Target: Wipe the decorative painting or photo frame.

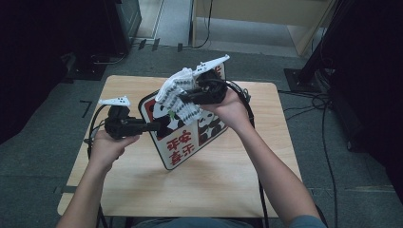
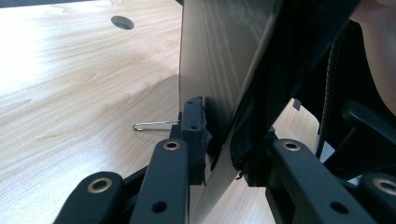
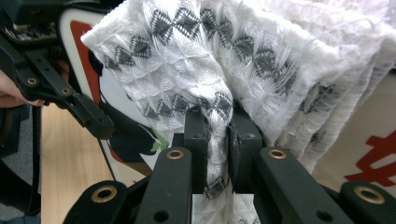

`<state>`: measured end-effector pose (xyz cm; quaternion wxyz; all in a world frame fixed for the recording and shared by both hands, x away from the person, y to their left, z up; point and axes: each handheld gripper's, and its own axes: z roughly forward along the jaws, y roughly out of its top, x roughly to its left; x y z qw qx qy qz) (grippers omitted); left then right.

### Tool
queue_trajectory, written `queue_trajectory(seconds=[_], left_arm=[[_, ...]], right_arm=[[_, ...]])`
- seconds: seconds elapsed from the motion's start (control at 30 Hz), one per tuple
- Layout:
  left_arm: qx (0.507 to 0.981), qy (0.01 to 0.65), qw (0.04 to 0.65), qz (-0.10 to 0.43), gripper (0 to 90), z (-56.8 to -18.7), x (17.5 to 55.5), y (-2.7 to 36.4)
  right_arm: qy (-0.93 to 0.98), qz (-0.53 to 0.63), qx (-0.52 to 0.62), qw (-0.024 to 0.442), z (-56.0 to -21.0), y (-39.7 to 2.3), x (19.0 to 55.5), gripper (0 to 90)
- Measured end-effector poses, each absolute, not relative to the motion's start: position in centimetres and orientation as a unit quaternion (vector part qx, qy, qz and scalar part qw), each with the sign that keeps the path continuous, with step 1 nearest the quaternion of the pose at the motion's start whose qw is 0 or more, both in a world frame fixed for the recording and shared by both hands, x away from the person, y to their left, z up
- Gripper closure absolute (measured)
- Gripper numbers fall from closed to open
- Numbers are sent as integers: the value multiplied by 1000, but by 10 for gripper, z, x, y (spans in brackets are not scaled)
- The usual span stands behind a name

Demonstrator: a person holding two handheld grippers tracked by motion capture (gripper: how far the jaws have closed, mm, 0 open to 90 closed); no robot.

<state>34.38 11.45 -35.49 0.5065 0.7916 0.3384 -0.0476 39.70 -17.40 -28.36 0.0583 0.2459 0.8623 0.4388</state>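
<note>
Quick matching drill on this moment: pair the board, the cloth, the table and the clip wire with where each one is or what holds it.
1 board
2 cloth
3 table
4 clip wire

a pinched in the right gripper
b edge clamped in the left gripper
c sticks out beside a left jaw
d lies under everything

Pairs: 1-b, 2-a, 3-d, 4-c

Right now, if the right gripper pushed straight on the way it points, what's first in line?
The right gripper already pinches the white cloth; just past that, probably the panda board, though depth is unclear.
</note>
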Motion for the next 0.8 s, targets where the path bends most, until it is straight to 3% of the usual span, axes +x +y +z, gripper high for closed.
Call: queue_trajectory(seconds=[0.8], left_arm=[[793,335,506,-47,752,-355,343,113]], right_arm=[[863,436,249,45,-302,-177,393,809]])
